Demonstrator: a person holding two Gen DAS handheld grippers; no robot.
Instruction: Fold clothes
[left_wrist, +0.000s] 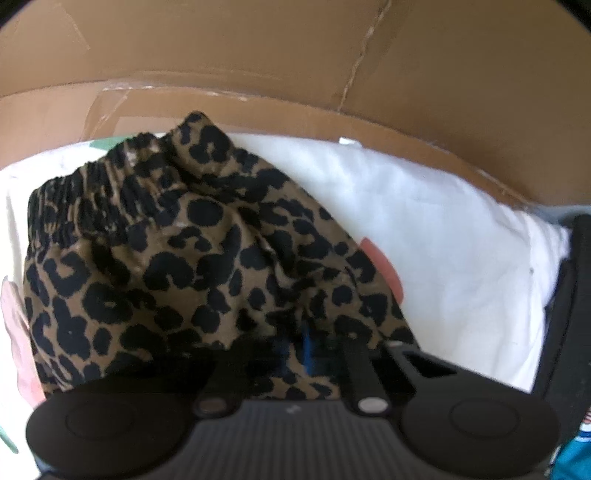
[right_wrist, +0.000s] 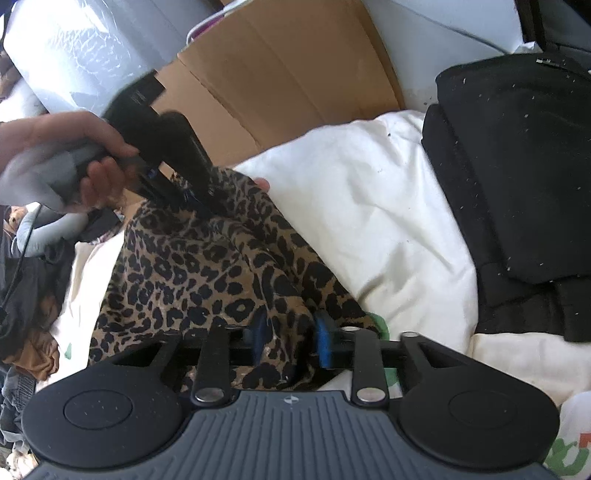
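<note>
Lying across the middle of both views, the leopard-print garment (left_wrist: 192, 266) rests bunched on a white bedcover (left_wrist: 443, 240), its gathered elastic waistband (left_wrist: 96, 192) toward the upper left of the left wrist frame. In the right wrist view the same cloth runs from the centre down to the lower middle of the frame.

Left gripper (right_wrist: 195, 195): seen in the right wrist view at upper left, held by a hand (right_wrist: 74, 155), pointing down into the far edge of the cloth. Its jaws are pressed together on a pinch of the print fabric. In its own view the fabric covers the fingertips, so the bite itself is not visible there.

Right gripper (right_wrist: 291, 347): at lower centre of its own frame, jaws pinching a fold of the garment between the blue pads (right_wrist: 325, 339).

Surroundings: a cardboard sheet (left_wrist: 295, 74) stands behind the bed; a black folded item (right_wrist: 517, 166) lies at the upper right of the right wrist frame, apart from the garment.

Risks, as judged: both holds appear to take bunched cloth rather than a clean edge, so a lift could carry uneven layers and give a crooked fold. A thin pinch may slip under tension. The left jaws may also have caught the bedcover beneath; this cannot be confirmed.
</note>
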